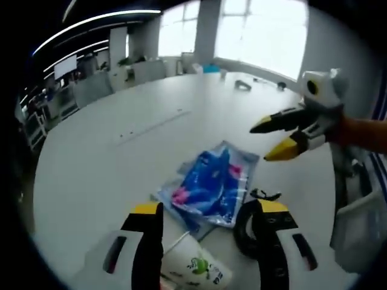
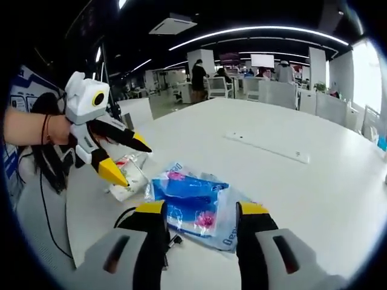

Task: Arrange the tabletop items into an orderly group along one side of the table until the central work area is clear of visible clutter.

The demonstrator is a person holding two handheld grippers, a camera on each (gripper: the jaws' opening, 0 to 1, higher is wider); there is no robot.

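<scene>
A blue-and-pink packet in a clear plastic bag (image 1: 211, 184) lies flat on the white table (image 1: 109, 175). My left gripper (image 1: 210, 208) hangs open just short of it. A white paper cup (image 1: 193, 269) lies on its side between the jaws, and a black cable coil (image 1: 243, 232) rests by the right jaw. My right gripper (image 1: 260, 143) comes in from the right, open, above the table beyond the bag. In the right gripper view, my right gripper (image 2: 202, 208) is open over the near edge of the bag (image 2: 193, 202), and the left gripper (image 2: 136, 164) is open over the cup (image 2: 128, 172).
A long cover strip (image 2: 266, 148) runs across the middle of the table. Small items (image 1: 242, 84) sit at the table's far end by the windows. Chairs (image 2: 275, 90) line the far side, with people standing beyond. A white chair (image 1: 357, 232) stands close at the right.
</scene>
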